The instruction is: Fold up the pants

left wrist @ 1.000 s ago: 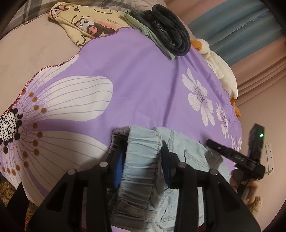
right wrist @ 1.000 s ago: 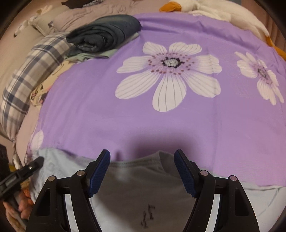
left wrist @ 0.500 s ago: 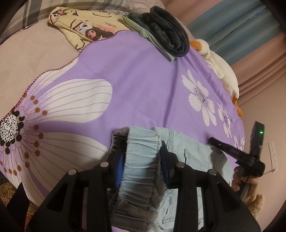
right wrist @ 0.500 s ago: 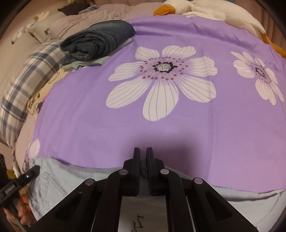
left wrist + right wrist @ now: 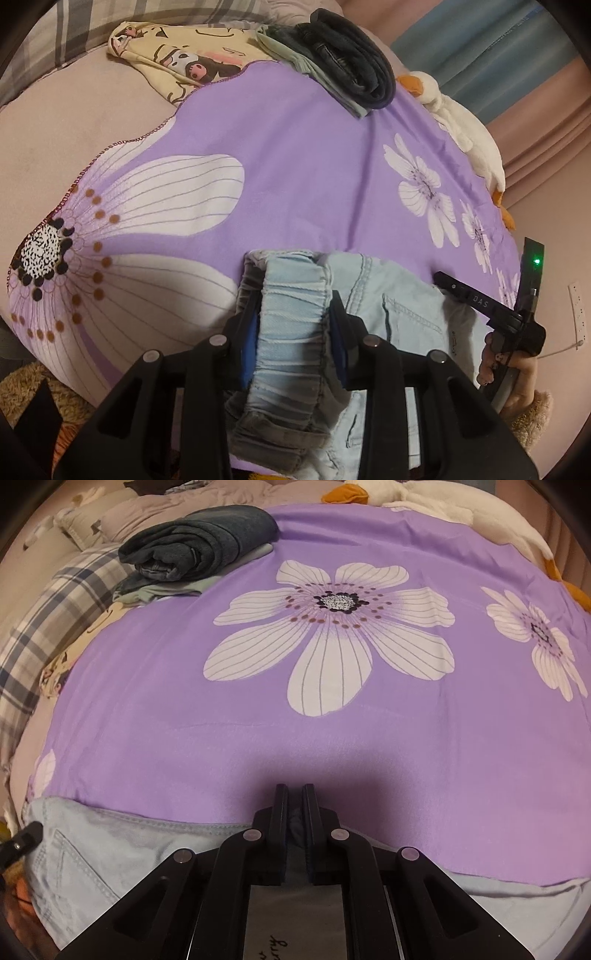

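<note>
Left gripper [image 5: 293, 325] clamps the gathered elastic waistband of light blue pants [image 5: 391, 314] lying on a purple floral sheet [image 5: 295, 166]; right gripper [image 5: 480, 301] nearby.

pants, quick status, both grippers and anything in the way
Left gripper shut on elastic waistband. Right gripper shut on light denim pants edge. Pants bunched at purple sheet's near edge. Sheet ahead bare.

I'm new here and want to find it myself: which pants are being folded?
Look at the purple sheet with white flowers. At its near edge lie the jeans, pale blue, unlike the dark folded pile at the far corner.
</note>
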